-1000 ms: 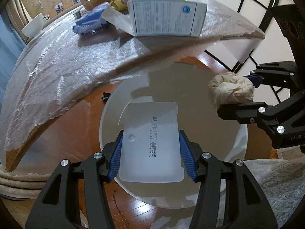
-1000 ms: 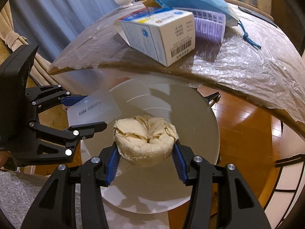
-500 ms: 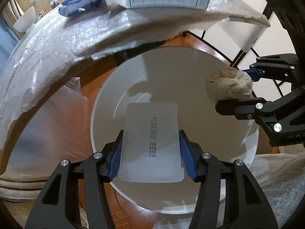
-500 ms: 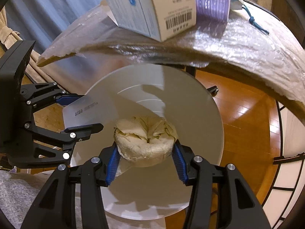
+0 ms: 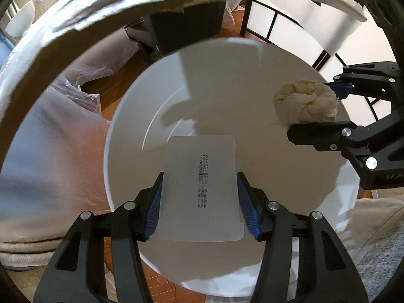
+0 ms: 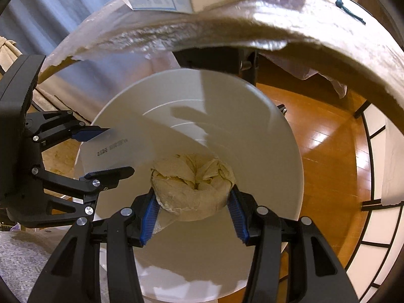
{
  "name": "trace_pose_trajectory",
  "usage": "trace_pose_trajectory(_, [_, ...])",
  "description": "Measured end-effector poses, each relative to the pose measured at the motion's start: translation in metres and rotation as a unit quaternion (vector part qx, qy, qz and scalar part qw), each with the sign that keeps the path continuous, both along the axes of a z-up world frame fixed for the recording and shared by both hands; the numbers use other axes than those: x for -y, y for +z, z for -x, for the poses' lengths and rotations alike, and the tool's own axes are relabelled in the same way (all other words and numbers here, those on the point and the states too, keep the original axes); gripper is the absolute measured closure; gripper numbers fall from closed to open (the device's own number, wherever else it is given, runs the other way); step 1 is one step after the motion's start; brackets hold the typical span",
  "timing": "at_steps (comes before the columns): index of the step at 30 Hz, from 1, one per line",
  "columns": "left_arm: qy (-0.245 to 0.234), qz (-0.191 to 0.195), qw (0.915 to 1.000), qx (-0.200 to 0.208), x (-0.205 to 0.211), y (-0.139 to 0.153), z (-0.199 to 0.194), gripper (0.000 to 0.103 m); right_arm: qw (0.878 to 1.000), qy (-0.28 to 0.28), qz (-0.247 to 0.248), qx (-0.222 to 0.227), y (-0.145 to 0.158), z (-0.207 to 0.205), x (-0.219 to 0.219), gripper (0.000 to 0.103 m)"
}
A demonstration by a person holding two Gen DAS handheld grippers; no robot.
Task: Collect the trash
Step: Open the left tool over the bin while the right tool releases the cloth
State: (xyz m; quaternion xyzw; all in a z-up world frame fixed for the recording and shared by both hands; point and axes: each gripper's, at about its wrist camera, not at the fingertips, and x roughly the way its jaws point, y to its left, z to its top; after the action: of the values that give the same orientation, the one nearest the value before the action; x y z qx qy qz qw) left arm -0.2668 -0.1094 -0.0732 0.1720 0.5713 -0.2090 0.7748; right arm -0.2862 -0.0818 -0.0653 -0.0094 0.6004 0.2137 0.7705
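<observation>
With the left gripper (image 5: 199, 204) clamped on the flat white packet (image 5: 200, 189) and the right gripper (image 6: 193, 209) clamped on the crumpled tissue (image 6: 193, 184), both above what appears to be the white bin (image 5: 126, 131), an off-centre release risks trash catching its rim.

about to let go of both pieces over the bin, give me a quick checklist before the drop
1. Left gripper shut on the white plastic card: ok.
2. Right gripper shut on the crumpled tissue wad: ok.
3. Card over the white bin opening: ok.
4. Tissue wad inside the rim line: ok from the right wrist view; near the rim in the left.
5. Grippers apart, not touching: ok.
6. Table edge clear of both grippers: ok.
7. Bin liner present: cannot tell.
</observation>
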Motion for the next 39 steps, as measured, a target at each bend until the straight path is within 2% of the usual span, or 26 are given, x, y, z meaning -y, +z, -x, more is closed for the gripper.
trace_pose_trajectory(24, [0.005,0.001,0.9999,-0.016,0.002,-0.031,-0.015,0.046,1.0,-0.01,0.023,-0.019,-0.023,-0.004,0.004,0.053])
trace_pose_trajectory(25, [0.004,0.003,0.9998,-0.017,0.002,-0.031,-0.015,0.041,0.999,-0.014,0.025,-0.016,-0.023,-0.005,0.005,0.051])
trace_pose_trajectory(26, [0.006,0.003,0.9999,-0.015,0.003,-0.031,-0.016,0.026,0.999,-0.021,0.024,-0.016,-0.023,-0.005,0.007,0.038])
trace_pose_trajectory(27, [0.008,0.002,0.9999,-0.006,0.002,-0.029,-0.016,0.018,0.999,-0.027,0.022,-0.013,-0.022,-0.004,0.009,0.031])
trace_pose_trajectory(28, [0.01,0.005,0.9999,0.002,0.001,-0.026,-0.015,0.017,0.999,-0.033,0.019,-0.009,-0.02,-0.003,0.011,0.022])
trace_pose_trajectory(31, [0.019,0.012,0.9997,0.007,-0.005,-0.018,-0.013,0.017,0.999,-0.049,0.011,0.007,-0.007,0.001,0.02,0.019])
trace_pose_trajectory(34, [0.034,0.028,0.9984,0.037,-0.017,0.003,-0.005,0.017,0.997,-0.062,0.005,0.037,0.017,0.01,0.03,0.018])
trace_pose_trajectory(39, [0.055,0.079,0.9905,0.098,-0.044,0.063,0.009,0.017,0.991,-0.068,-0.009,0.119,0.075,0.023,0.039,0.011])
